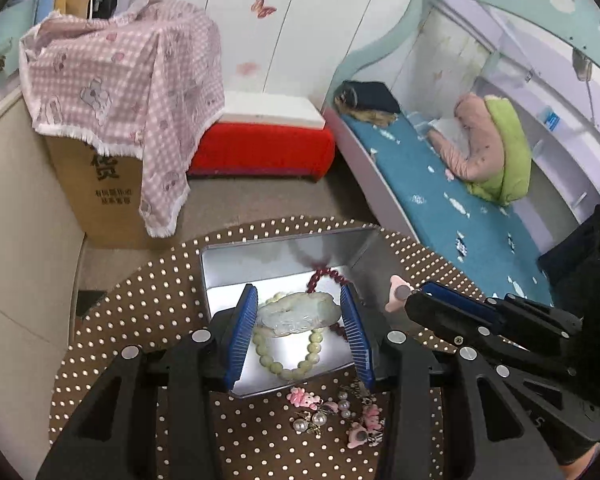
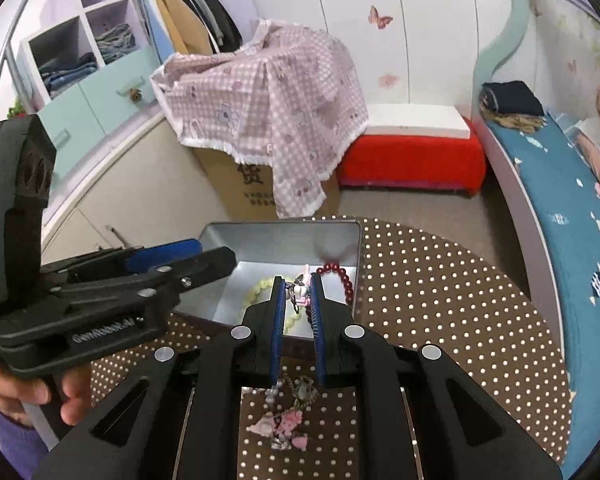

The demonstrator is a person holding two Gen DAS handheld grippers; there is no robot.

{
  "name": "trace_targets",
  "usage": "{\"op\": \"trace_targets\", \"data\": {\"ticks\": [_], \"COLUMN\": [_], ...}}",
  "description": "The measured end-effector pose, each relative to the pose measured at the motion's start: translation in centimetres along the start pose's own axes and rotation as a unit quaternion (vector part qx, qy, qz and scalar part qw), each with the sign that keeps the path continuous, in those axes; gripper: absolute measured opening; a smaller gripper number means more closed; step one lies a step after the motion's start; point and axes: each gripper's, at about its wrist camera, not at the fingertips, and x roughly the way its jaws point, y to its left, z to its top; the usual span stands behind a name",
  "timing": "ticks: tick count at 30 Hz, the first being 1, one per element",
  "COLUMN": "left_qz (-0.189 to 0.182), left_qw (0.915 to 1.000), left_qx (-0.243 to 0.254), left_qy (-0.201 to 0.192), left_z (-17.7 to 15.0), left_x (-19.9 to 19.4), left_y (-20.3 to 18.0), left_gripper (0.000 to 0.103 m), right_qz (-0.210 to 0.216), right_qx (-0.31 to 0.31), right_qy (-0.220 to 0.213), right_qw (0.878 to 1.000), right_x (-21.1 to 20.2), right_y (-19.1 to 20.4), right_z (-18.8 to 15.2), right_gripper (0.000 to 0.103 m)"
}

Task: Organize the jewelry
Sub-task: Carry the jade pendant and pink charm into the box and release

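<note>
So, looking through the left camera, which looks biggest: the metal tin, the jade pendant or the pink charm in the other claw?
1. Metal tin, clearly the largest.
2. Jade pendant, lying inside the tin.
3. Pink charm, the smallest, pinched in the right claw.
All sit at similar range, so the order seems safe.

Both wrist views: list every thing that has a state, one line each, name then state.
metal tin: open, no lid on it
green bead bracelet: lying in the tin
red bead bracelet: lying in the tin
pink charm: pinched in the right gripper, above the tin
loose jewelry pile: on the dotted cloth, outside the tin
left gripper: open, holding nothing
right gripper: shut on the pink charm
</note>
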Motion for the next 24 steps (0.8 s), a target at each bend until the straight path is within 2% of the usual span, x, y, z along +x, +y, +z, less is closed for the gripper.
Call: {"op": "trace_targets", "data": {"ticks": [10,24], "left_qz": [0.007,0.003], "left_qw": [0.9999,1.0], "left_qx": [-0.003,-0.009], "left_qy": [0.015,0.002], "left_z": [-0.7,-0.7], "left_x": [1.4,0.9], "left_y": [0.1,0.2], "left_gripper": [0.041,0.041], "right_qz": [0.0,0.005], "right_qx": [0.008,0.017], "right_qy": [0.02,0.024], "right_qw": [1.0,1.0], "right_x": [1.8,1.8], "right_y": [-0.4,-0.8], "right_z": [-0.7,-1.0], "right_gripper": [0.013,0.013]}}
